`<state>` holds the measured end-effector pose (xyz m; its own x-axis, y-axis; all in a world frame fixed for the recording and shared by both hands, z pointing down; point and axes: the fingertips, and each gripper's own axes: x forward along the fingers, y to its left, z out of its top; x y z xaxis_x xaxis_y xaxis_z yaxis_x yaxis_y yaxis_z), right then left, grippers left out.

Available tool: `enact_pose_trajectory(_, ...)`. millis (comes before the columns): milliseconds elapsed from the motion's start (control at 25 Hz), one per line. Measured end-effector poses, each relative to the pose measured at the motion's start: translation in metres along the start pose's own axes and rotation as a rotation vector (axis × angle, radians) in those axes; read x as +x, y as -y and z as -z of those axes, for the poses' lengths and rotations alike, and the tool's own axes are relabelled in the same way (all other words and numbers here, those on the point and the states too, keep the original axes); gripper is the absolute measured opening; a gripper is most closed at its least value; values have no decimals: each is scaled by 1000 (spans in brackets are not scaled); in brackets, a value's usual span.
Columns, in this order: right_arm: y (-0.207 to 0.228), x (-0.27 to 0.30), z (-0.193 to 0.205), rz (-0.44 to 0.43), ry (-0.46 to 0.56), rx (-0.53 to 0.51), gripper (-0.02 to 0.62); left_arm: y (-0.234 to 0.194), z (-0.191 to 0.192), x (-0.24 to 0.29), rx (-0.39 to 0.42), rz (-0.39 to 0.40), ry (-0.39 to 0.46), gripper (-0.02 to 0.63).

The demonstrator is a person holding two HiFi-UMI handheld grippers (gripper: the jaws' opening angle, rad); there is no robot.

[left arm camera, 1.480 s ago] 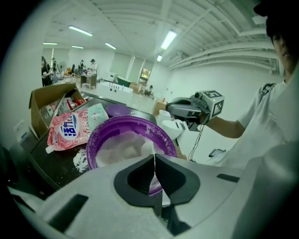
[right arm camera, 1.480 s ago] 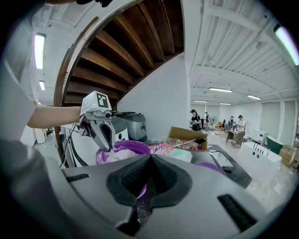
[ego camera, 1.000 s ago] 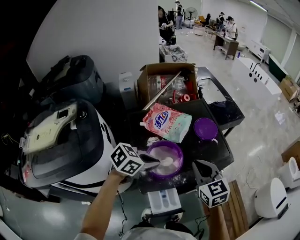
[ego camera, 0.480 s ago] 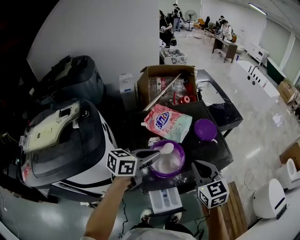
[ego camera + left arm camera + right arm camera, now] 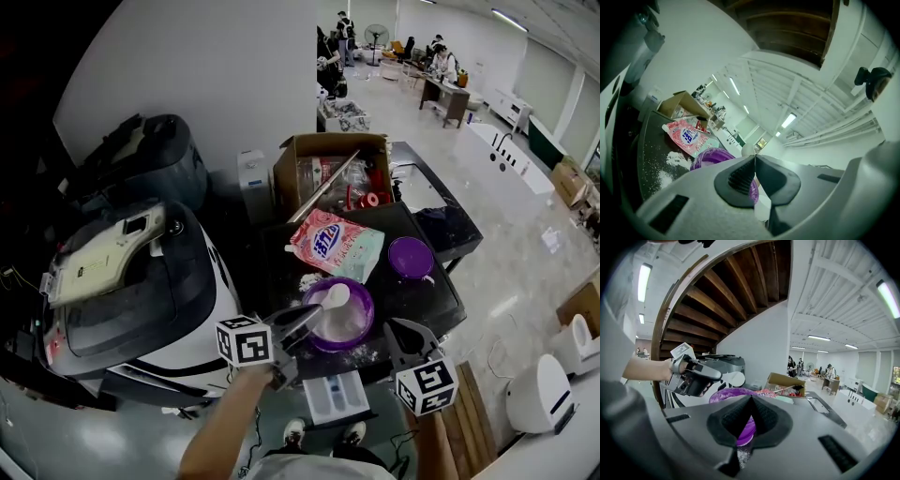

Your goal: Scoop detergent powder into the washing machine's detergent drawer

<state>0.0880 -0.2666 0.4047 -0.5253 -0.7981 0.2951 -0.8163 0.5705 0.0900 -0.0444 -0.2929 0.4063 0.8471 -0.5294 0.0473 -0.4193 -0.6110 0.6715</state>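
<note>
The left tongs (image 5: 305,324) are clamping the handle of a white plastic scoop (image 5: 336,296), holding its head over the round purple plastic bowl of white powder (image 5: 365,322) at the centre of the dark table (image 5: 424,298). The right tongs (image 5: 399,334), lower right, are resting closed and empty. The white detergent drawer (image 5: 336,398) is lying at bottom centre, just below the bowl.

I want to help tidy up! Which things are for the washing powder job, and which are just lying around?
For the job: white plastic scoop, purple round bowl of powder, white detergent drawer, pink detergent bag, left tool.
Lying about: brown cardboard box, purple round lid.
</note>
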Motion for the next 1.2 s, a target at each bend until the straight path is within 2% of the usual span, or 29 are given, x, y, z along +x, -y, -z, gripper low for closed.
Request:
enact_pose_trajectory(320,-18,-5,-12,39,20,-12,-3,8,0,-21,-14,13,40,14)
enact_pose_trajectory(720,-58,-31,-2,99,-7,-23,-3,16,21,-56,-133,98,39,14)
enact_pose_trajectory(880,-66,-52,5,123,0,-24,-3,24,40,-72,-180,105,35,14)
enact_pose_trajectory(1200,-66,-92,24,63,6,-33,-3,44,88,-94,-243,34,85,14)
